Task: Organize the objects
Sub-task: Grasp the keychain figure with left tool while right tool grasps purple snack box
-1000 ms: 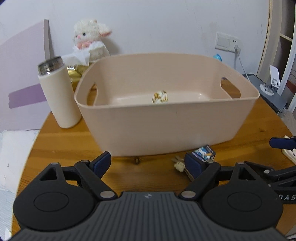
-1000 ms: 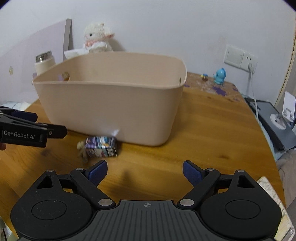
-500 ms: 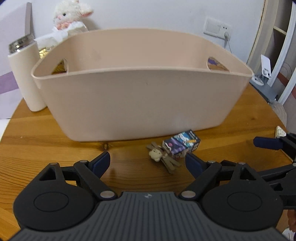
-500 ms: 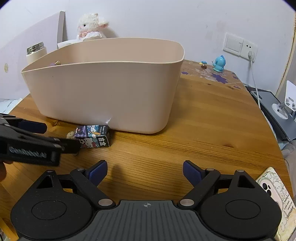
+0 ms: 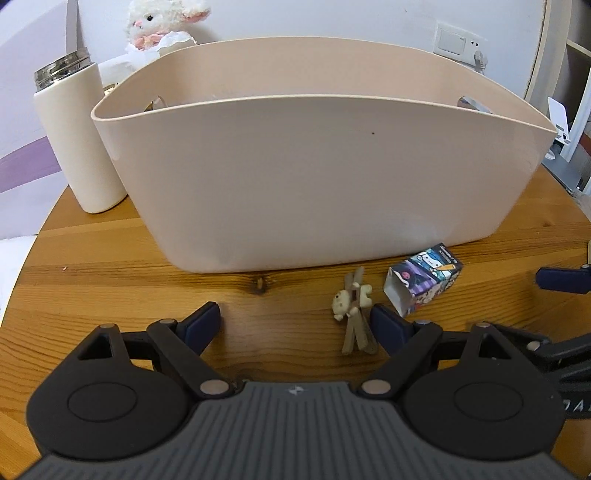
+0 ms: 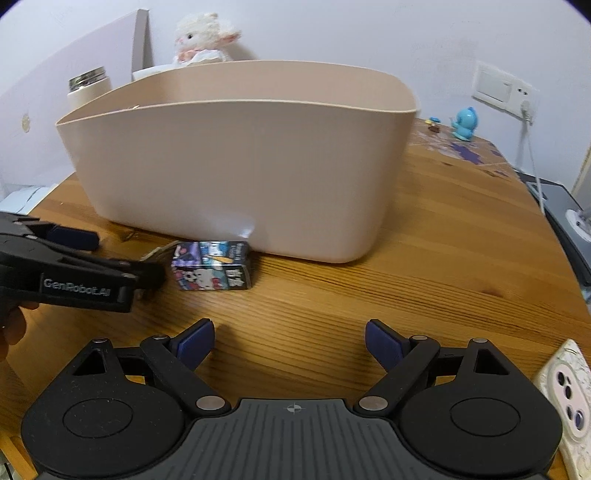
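Your L gripper (image 5: 293, 319): jaws spread wide, low over the wooden table (image 5: 92, 280), holding nothing. Small plush keychain toy (image 5: 352, 301) lies just inside its right finger, beside the cartoon-print box (image 5: 424, 278), both in front of the beige bin (image 5: 314, 177). Your R gripper (image 6: 290, 343): spread too, empty, near the box.

The tall beige plastic basket (image 5: 314, 177) ahead of both tools hides its own interior and the white plush lamb's (image 5: 162, 22) body. A floral phone case (image 6: 565, 402) is cut off at right.
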### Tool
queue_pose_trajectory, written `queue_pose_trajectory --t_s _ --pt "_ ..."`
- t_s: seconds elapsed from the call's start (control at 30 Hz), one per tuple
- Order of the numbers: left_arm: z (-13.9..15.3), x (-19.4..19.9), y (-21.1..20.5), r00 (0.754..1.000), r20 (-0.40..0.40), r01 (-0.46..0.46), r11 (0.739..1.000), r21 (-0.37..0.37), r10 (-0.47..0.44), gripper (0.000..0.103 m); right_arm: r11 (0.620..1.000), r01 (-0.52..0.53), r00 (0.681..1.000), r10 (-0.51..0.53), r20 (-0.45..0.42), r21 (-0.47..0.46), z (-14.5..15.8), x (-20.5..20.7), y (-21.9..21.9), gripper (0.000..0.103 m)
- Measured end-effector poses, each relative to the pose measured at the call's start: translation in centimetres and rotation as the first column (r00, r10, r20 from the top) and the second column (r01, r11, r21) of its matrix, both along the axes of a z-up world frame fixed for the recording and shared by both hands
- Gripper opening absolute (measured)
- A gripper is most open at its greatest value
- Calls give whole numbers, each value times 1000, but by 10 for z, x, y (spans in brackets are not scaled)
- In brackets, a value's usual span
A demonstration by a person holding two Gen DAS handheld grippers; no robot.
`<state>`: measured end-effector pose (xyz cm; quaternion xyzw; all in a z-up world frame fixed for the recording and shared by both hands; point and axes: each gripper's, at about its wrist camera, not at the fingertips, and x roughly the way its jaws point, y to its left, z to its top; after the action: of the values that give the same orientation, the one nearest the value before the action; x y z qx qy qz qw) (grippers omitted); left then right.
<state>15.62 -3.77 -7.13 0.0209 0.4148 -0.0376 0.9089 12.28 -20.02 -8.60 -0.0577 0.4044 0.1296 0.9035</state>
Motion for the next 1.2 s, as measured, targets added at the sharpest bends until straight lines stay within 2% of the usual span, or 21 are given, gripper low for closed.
queue_pose_trajectory --t_s 0.1,0.17,0.23,0.47,0.53,0.57,0.7,0.73,0.83,1.2 --pt "1 3 0 1000 9 8 1000 6 -8 88 1000 -13 1000 13 1 -2 -2 4 7 90" --pt "2 4 1 1000 13 18 1000 10 -18 83 1000 -20 1000 20 5 2 -3 6 10 90" --pt "4 5 2 999 12 31 999 10 -31 72 1000 -30 1000 30 6 5 -2 8 15 90" --pt "10 0 9 998 -4 66 998 1 -66 52 998 -63 998 63 21 5 -3 14 32 90" --pt "10 2 8 998 -12 62 998 -1 -62 41 998 -67 997 67 28 8 -3 16 36 90" --pt "10 2 10 998 -15 61 998 -3 -61 38 997 -70 997 70 30 10 -3 17 37 90" --pt "10 0 14 997 -14 71 997 -6 -71 24 997 -81 996 80 46 8 -2 19 45 79" --pt "10 -1 14 997 -13 80 997 -9 -80 18 996 -85 995 84 51 11 -1 19 46 70" --pt "11 1 14 996 -12 90 996 -2 -90 16 996 -84 995 82 56 20 2 16 46 47" --pt "13 -12 13 996 -19 88 996 -6 -88 15 997 -68 996 66 58 27 12 4 39 47"
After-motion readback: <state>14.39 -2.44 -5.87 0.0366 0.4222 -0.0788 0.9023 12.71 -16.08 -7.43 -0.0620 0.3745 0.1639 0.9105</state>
